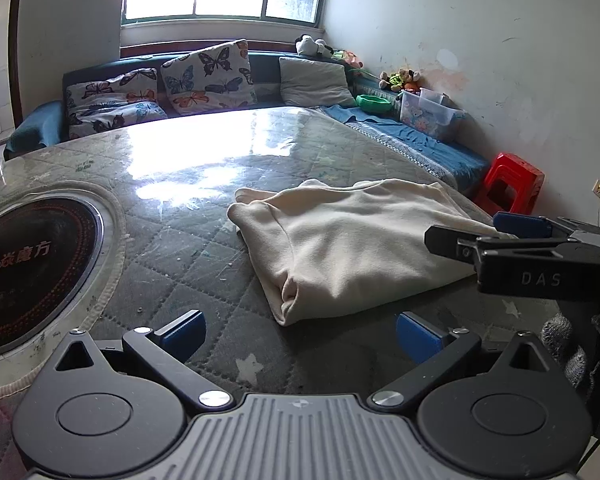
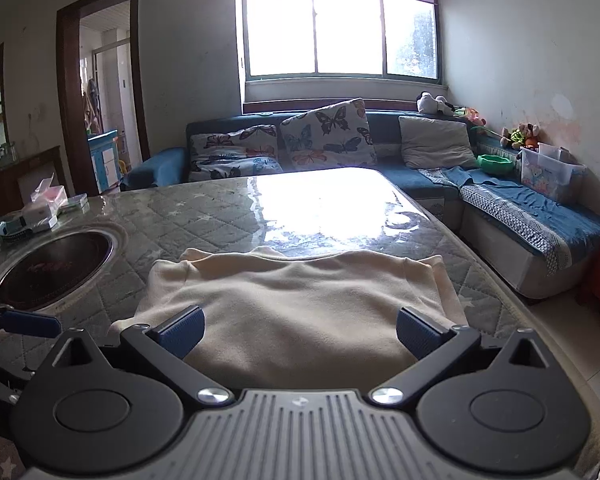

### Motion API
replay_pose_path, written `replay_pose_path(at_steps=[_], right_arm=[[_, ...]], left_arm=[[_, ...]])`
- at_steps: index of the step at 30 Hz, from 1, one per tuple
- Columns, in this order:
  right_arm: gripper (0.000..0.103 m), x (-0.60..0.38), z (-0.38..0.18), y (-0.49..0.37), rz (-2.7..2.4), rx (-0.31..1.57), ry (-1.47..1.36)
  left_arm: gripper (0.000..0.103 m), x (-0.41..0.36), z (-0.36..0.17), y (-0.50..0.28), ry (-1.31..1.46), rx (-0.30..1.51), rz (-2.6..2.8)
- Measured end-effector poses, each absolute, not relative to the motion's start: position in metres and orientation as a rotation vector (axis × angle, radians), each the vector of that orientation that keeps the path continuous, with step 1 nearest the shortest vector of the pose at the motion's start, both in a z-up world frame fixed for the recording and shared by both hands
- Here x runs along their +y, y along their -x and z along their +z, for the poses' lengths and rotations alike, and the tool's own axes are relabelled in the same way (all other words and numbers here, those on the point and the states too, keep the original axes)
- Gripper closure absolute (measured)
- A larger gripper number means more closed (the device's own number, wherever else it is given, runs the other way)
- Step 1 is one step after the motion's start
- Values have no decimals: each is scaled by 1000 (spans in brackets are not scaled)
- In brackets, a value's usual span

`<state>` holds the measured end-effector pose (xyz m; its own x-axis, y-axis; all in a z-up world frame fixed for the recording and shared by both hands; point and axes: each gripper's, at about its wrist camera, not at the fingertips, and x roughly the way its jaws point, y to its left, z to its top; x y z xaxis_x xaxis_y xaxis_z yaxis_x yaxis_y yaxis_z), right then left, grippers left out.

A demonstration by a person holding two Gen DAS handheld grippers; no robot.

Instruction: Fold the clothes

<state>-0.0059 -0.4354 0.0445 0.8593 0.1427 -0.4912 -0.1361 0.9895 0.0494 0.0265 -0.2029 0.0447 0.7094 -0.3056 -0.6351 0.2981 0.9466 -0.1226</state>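
Note:
A cream garment (image 1: pixel 352 248) lies folded on the quilted table (image 1: pixel 188 240), right of the middle, with its sleeves tucked in. My left gripper (image 1: pixel 300 334) is open above bare table, just short of the garment's near left corner. The right gripper (image 1: pixel 466 229) reaches in from the right over the garment's far right edge. In the right wrist view that gripper (image 2: pixel 300 330) is open, its blue pads (image 2: pixel 182 330) spread over the near part of the cream garment (image 2: pixel 300 300), nothing pinched. One blue finger (image 2: pixel 28 324) of the left gripper shows at the left edge.
A round inset cooktop (image 1: pixel 32 264) sits in the table at the left. Small boxes and packets (image 2: pixel 44 204) crowd the table's far left. A blue sofa with butterfly cushions (image 2: pixel 324 136) wraps behind and to the right. A red stool (image 1: pixel 512 184) stands by the wall.

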Motion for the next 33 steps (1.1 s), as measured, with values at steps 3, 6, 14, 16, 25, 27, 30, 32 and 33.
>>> replay_pose_path(at_steps=[3, 6, 14, 16, 25, 27, 30, 32, 33], right_arm=[[0, -435, 46, 10, 146, 506, -20], [0, -434, 46, 13, 145, 499, -29], [0, -434, 41, 22, 127, 497, -53], [0, -435, 41, 24, 121, 495, -62], [0, -441, 36, 27, 105, 504, -97], [0, -441, 35, 28, 104, 505, -98], [0, -441, 33, 28, 103, 508, -100], [0, -441, 32, 28, 103, 512, -100], [0, -441, 31, 28, 103, 514, -99]], left_arm=[[0, -203, 45, -23, 3, 700, -330], [0, -203, 46, -19, -7, 692, -323], [0, -204, 45, -13, 2, 686, -330], [0, -204, 45, -12, 5, 684, -332], [0, -205, 43, -9, 11, 683, -347], [0, -206, 43, -9, 4, 687, -334], [0, -206, 42, -9, 1, 684, -307], [0, -204, 41, -8, 11, 684, -304], [0, -203, 41, -9, 22, 696, -323]])
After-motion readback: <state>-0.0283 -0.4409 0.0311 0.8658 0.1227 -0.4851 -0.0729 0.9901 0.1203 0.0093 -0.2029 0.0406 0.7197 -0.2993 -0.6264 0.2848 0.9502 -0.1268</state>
